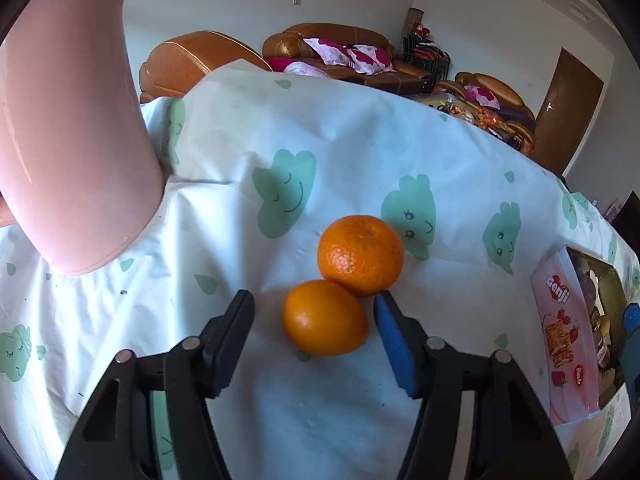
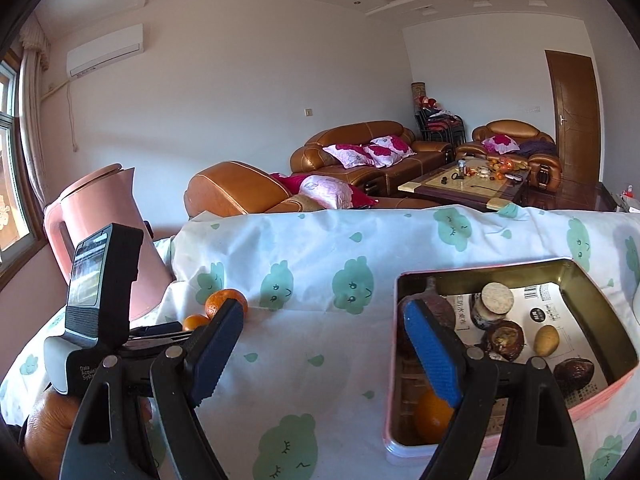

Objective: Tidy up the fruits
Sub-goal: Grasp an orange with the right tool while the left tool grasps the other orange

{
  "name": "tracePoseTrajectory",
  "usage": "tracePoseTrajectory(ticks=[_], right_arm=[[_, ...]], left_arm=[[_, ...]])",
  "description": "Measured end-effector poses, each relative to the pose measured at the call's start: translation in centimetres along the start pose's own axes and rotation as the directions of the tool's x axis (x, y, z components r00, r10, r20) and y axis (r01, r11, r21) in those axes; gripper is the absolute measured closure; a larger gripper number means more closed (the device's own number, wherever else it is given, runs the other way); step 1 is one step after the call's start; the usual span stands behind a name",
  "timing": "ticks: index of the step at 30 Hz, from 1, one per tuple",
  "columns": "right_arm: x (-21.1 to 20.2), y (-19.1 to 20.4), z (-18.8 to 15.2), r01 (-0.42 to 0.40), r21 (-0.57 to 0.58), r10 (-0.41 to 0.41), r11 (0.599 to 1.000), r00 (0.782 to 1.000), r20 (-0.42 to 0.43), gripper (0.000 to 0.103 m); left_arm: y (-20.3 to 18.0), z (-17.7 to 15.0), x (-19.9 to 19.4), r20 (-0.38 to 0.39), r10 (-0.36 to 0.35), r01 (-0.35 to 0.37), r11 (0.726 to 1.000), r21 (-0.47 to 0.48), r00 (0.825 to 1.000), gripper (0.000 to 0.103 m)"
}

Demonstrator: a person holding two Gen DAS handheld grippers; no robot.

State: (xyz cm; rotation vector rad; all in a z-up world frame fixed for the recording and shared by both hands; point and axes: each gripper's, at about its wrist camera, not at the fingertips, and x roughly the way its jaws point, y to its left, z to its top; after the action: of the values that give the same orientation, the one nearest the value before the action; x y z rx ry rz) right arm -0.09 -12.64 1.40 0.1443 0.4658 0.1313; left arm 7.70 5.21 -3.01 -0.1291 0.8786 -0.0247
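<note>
Two oranges (image 1: pixel 344 284) lie touching before the open left tool (image 1: pixel 314 312).

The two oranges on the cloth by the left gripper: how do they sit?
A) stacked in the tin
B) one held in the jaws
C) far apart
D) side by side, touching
D: the near orange touches the far orange on the cloth, ahead of the open left gripper.

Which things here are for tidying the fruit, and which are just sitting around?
For the job:
near orange, between the open left gripper
far orange, touching it
pink tin, one orange inside
right gripper, open

Just lying about:
pink kettle
cloud tablecloth
sofa
</note>
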Motion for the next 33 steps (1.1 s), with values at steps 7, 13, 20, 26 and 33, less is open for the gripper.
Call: tracePoseTrajectory(ticks=[7,13,20,26,33], right_arm=[[2.4,1.6,0.1,0.006,0.004,-0.006,1.0,0.998,-0.058,0.019],[6.1,3.8,0.0,-0.039,0.011,0.041,0.999,0.985,-0.17,0.019],[12.2,7.0,0.3,-0.099,0.016,0.099,0.995,0.942,-0.322,0.019],[15.9,8.8,0.4,-0.083,-0.002,0.075,0.997,0.91,-0.407,0.026],[14.4,8.5,0.2,-0.065,-0.026,0.049,0.998,0.92,-0.388,0.053]], left_arm=[[2.0,-0.1,-0.7,0.023,-0.018,0.018,0.999,-0.031,1.0,0.062],[6.1,0.8,-3.1,0.131,0.126,-0.109,0.986,-0.129,0.983,0.062],[9.1,0.6,-2.3,0.139,0.228,-0.198,0.959,-0.202,0.964,0.062],[8.2,0.7,-2.0,0.16,0.27,-0.243,0.955,-0.169,0.95,0.062],[7.0,0.5,-2.3,0.182,0.266,-0.24,0.959,-0.153,0.947,0.062]])
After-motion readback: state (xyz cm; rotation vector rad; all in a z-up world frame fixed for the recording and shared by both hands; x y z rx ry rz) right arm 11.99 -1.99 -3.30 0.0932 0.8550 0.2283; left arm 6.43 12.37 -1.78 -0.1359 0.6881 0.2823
